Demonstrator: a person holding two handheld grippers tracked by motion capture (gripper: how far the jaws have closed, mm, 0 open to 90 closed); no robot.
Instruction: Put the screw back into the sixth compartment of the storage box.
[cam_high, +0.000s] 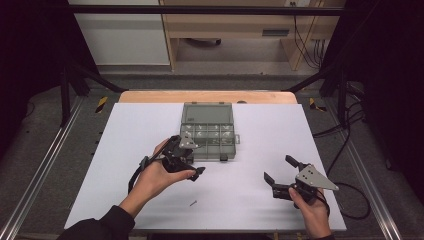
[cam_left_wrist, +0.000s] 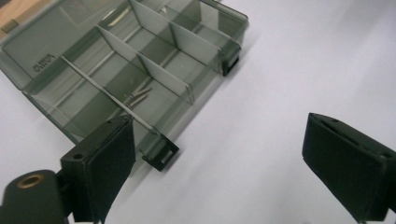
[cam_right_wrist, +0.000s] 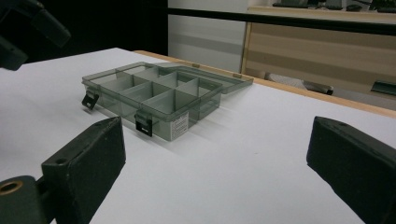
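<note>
smoky organiser box (cam_high: 207, 131), near corner behind left gripper (cam_high: 184, 159).

So the compartment box (cam_high: 207, 131) in the middle of the frame is see-through smoky grey, same tint on its dividers, with little black latches (cam_left_wrist: 160, 156) on the front edge. The bench (cam_high: 250, 200) has a plain white top with a pale wood edge (cam_high: 207, 96) at the back. Both grippers, left gripper (cam_high: 186, 161) and right gripper (cam_high: 281, 173), are matte black with light grey plates on top. The tiny screw (cam_high: 193, 203), lower middle, looks dull silver.
</note>
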